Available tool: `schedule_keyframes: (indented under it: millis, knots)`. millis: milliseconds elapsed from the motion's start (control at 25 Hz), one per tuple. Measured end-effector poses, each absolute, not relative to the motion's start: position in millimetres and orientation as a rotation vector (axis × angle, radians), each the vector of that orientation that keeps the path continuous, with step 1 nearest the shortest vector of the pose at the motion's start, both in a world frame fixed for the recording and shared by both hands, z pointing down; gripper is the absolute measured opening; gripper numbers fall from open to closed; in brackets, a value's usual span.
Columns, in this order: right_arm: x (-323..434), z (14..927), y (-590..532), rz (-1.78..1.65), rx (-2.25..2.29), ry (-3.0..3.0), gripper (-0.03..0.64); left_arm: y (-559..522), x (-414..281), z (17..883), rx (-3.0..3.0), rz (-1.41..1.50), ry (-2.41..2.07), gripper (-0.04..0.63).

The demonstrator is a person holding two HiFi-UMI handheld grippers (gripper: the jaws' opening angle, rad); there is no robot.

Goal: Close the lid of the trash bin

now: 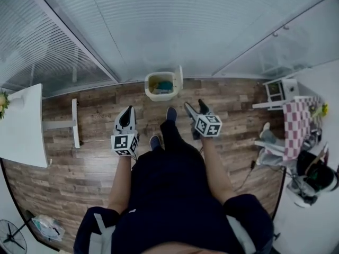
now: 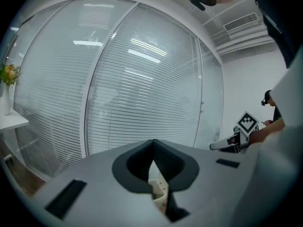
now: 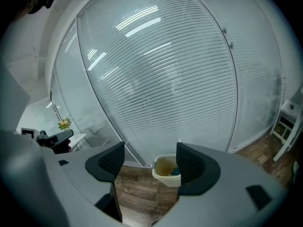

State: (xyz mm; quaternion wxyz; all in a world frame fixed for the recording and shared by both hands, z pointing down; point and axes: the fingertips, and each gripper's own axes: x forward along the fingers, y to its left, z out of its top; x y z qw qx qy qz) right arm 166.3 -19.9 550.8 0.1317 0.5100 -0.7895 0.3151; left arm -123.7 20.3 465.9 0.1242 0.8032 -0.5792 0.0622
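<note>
The cream trash bin (image 1: 160, 87) stands on the wood floor against the glass wall, its lid (image 1: 179, 78) tipped up at its right side and something teal inside. Both grippers are held ahead of the person, short of the bin and apart from it. My left gripper (image 1: 126, 117) is shut with nothing in it; a sliver of the bin (image 2: 158, 191) shows through its jaws. My right gripper (image 1: 195, 109) is open and empty. In the right gripper view the bin (image 3: 167, 170) sits between the spread jaws of the right gripper (image 3: 147, 162), further off.
A white table (image 1: 22, 127) with flowers (image 1: 3, 102) stands at the left, a white rack (image 1: 74, 123) beside it. At the right are a white shelf (image 1: 279, 90), a checked cloth (image 1: 296, 125) and clutter. A fan (image 1: 10, 237) sits bottom left. Blinds cover the glass wall (image 1: 175, 25).
</note>
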Motion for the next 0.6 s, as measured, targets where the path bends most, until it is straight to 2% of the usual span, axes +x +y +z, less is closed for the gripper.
schedule_keyframes:
  millis: [600]
  knots:
    - [158.0, 628.7, -78.4, 1.048, 1.388, -2.201, 0.313, -30.6, -119.3, 496.8, 2.354, 0.306, -1.702, 0.006]
